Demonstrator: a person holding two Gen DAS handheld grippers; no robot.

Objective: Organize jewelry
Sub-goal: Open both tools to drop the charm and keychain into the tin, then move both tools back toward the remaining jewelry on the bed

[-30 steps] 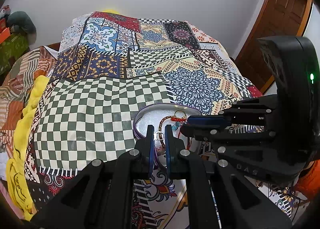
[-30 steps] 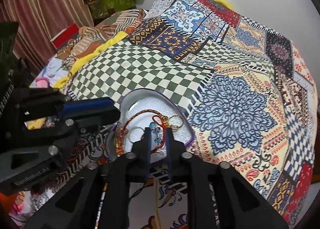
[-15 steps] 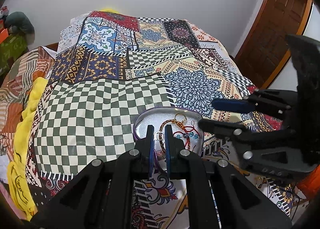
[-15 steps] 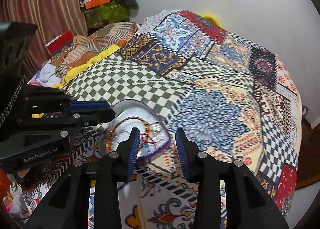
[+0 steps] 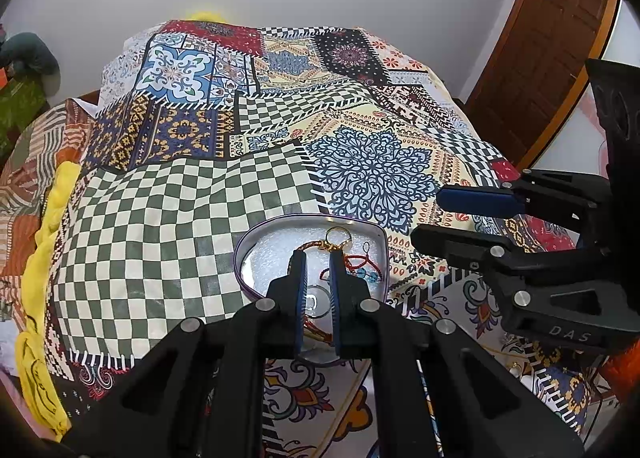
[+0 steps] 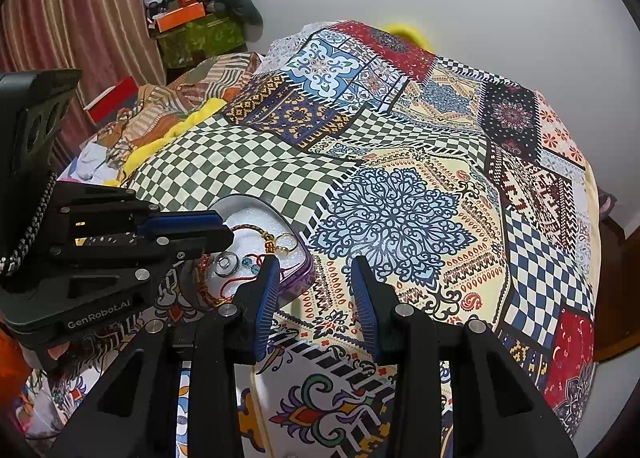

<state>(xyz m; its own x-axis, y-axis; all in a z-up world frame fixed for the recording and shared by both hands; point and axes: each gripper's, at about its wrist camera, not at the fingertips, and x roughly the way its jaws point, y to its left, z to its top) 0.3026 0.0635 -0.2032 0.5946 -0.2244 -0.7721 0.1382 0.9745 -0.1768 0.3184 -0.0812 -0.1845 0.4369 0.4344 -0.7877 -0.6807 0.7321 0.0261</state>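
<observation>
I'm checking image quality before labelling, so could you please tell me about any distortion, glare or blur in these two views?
Left wrist view: strong fisheye bending with dark corners; the bedspread bows outward; a shiny reflection sits on the inner wall of the heart-shaped tin; detail is sharp. Right wrist view: the same curved distortion and black rim; even indoor light, soft shadows, no motion blur; the wall looks bright but not blown out.

A purple-rimmed tray [image 5: 256, 234] with white foam lining lay on the patchwork bedspread, holding a tangled red-gold bracelet [image 5: 362, 262], a gold ring [image 5: 338, 236] and blue beads [image 6: 246, 263].
</observation>
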